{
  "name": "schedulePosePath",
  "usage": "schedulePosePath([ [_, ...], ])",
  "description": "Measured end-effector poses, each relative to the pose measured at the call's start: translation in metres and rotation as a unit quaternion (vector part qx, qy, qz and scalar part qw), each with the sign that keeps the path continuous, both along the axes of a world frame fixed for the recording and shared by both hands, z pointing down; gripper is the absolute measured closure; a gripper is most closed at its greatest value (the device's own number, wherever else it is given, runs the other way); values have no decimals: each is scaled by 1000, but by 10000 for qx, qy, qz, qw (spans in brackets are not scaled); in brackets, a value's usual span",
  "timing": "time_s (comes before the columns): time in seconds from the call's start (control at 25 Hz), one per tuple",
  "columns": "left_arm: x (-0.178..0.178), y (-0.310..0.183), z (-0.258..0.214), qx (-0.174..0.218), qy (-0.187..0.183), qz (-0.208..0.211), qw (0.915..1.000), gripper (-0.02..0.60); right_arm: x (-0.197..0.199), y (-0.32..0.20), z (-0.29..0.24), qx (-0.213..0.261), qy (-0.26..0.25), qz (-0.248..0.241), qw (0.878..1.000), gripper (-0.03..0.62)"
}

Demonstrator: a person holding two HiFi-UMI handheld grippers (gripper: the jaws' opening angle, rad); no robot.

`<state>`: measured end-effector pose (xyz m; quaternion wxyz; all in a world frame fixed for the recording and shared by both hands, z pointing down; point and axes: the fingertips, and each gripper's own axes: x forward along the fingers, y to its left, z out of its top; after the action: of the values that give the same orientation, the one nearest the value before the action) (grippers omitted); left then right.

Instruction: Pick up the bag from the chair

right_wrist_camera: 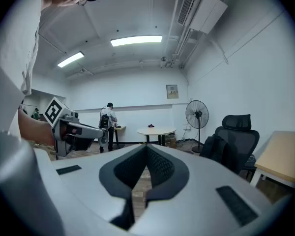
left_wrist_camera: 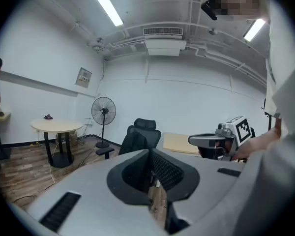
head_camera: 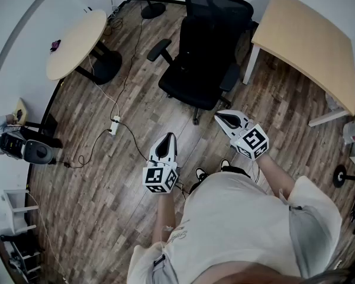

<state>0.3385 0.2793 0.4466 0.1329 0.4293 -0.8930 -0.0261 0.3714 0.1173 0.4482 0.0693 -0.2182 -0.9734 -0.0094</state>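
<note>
Not much going on yet: left gripper and right gripper both have jaws closed on nothing, aimed at the black mesh office chair, probably since the black fabric bag sits on its seat, well apart.

Your black, soft-looking bag stands upright on the seat of the black high-backed swivel office chair, close against its backrest. The chair stands at your 12 o'clock with its seat turned towards you. Black on black, the bag's outline is hard to trace.
</note>
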Motion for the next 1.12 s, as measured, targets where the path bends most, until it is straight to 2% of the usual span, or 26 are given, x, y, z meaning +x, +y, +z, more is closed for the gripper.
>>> schedulePosePath([
  [0.24, -12, 10, -2, 40, -37, 46, 10000, 555, -9, 8, -16, -172, -271, 147, 9994, 599],
  [0.48, -22, 26, -10, 167, -122, 131, 9997, 555, -15, 21, -19, -149, -224, 287, 9992, 599],
  [0.88, -36, 69, 21, 119, 127, 201, 9996, 555, -18, 65, 25, -188, 311, 330, 9988, 599],
  [1.12, -61, 71, 40, 89, 423, 134, 9990, 555, -47, 65, 38, -273, 536, 314, 9977, 599],
])
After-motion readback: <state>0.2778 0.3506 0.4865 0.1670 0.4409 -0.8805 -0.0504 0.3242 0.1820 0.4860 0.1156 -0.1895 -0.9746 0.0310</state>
